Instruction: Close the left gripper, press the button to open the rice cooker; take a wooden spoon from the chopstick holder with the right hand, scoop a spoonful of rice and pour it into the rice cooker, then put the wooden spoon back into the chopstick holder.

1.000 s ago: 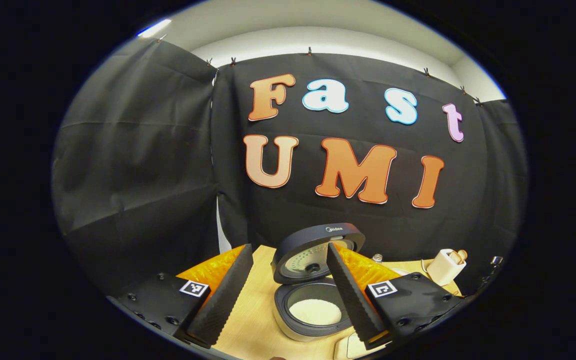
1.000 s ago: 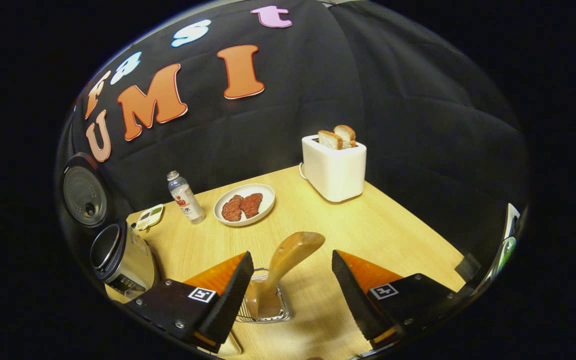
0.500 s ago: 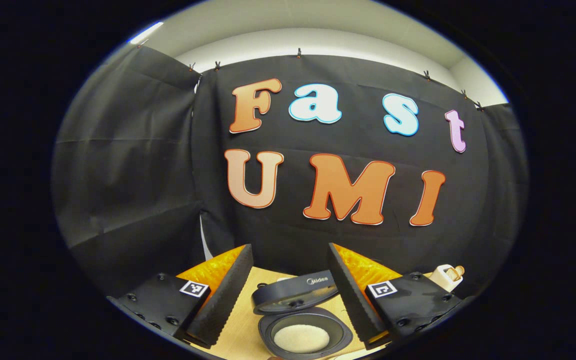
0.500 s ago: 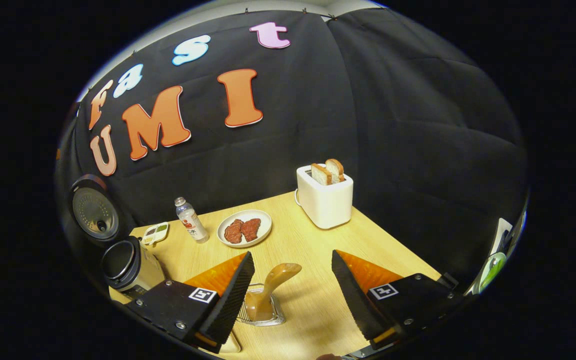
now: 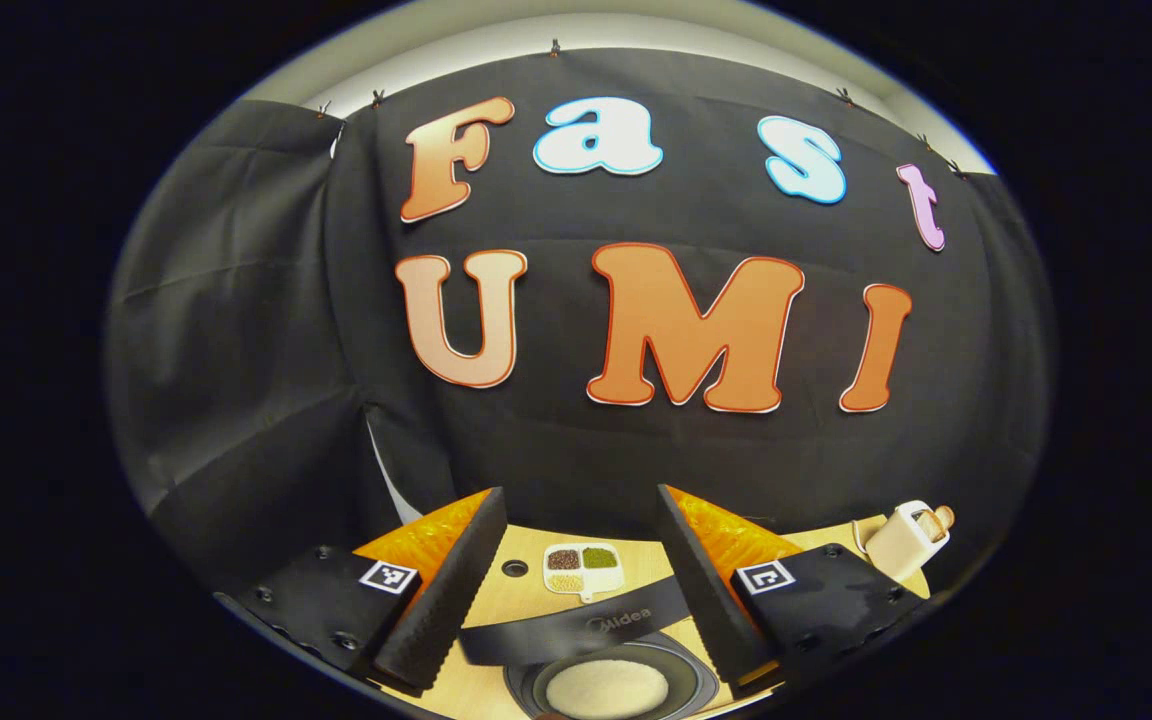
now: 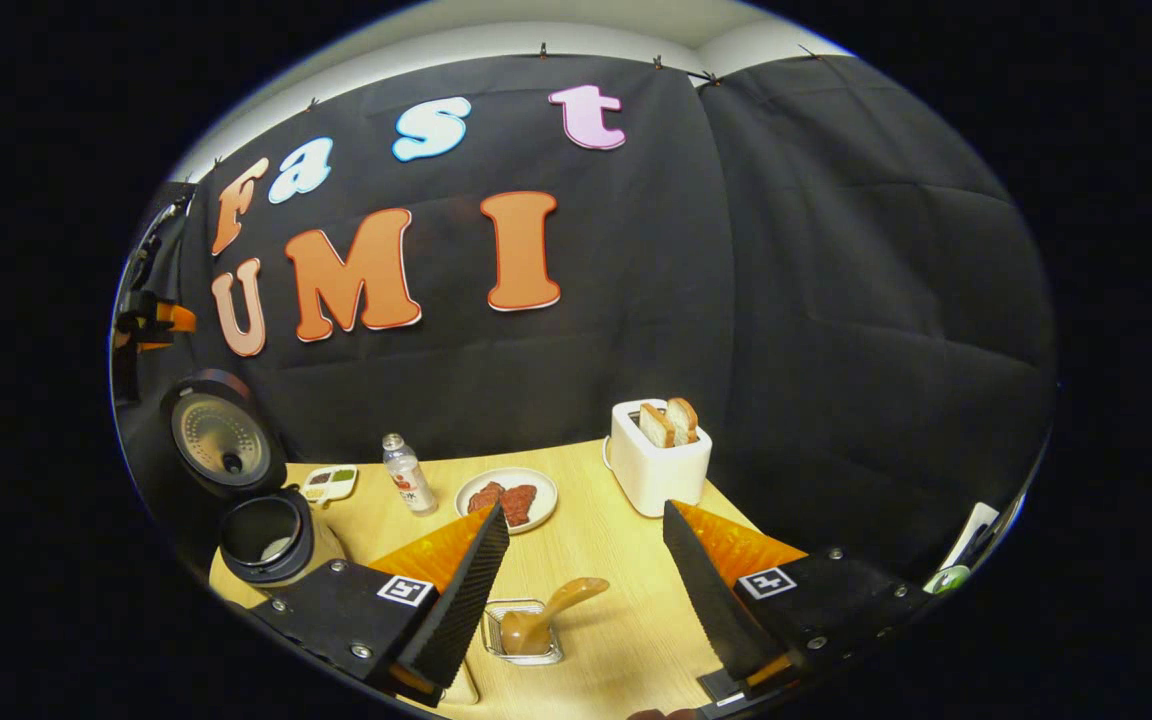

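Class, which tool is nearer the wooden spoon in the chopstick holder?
Right. The right tool hovers open just above the wooden spoon; the left tool hangs over the rice cooker.

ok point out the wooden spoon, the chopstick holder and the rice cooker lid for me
wooden spoon [image 6: 558, 604]: right gripper view, on the handle leaning up out of the holder.
chopstick holder [image 6: 492, 650]: right gripper view, on its wire rim at the front left.
rice cooker lid [image 6: 220, 437]: right gripper view, on the raised lid's inner plate.
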A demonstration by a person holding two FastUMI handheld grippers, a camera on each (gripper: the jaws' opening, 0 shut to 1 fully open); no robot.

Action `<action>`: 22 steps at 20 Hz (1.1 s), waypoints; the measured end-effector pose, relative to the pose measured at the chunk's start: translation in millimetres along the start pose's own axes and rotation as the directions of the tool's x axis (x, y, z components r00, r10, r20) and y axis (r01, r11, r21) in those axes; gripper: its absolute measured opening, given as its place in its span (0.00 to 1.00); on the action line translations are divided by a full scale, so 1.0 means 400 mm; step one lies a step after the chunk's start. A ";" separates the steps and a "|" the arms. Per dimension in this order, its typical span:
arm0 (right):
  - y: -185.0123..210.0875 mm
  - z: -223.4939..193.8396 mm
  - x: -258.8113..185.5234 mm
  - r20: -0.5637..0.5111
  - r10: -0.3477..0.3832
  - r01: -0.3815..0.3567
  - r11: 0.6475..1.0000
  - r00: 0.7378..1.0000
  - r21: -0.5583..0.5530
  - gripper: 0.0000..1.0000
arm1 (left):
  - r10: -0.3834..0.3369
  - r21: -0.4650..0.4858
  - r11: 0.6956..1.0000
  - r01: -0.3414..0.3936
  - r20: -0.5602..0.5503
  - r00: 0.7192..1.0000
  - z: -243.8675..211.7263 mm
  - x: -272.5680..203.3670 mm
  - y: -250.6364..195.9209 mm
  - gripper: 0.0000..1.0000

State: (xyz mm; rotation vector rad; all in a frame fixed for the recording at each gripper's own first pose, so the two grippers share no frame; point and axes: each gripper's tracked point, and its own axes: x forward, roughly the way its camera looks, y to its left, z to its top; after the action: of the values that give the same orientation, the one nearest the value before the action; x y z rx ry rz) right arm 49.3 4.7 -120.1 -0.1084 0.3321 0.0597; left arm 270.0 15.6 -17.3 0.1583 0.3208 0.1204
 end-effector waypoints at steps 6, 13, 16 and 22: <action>0.038 0.106 -0.027 0.087 0.049 -0.047 0.999 0.995 -0.026 0.95 | 0.012 -0.046 0.999 -0.017 -0.101 0.995 -0.100 0.106 0.027 1.00; 0.066 0.136 -0.018 0.110 0.089 -0.089 0.996 0.990 -0.005 1.00 | -0.015 -0.037 0.999 0.010 -0.132 0.991 -0.177 0.063 -0.004 1.00; 0.085 0.134 -0.016 0.115 0.119 -0.121 0.993 0.986 0.010 0.95 | -0.045 -0.085 0.996 0.032 -0.150 0.988 -0.228 0.016 -0.033 1.00; 0.098 0.096 0.002 0.073 0.174 -0.175 0.984 0.982 0.014 0.95 | -0.011 -0.003 1.000 0.010 -0.099 0.995 -0.347 -0.138 -0.092 1.00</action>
State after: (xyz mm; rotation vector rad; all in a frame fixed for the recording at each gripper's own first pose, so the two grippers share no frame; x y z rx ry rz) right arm 59.5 48.2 -88.2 -0.0570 0.2700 0.2334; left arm 176.8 -9.5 -137.0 0.1487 0.4206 0.1185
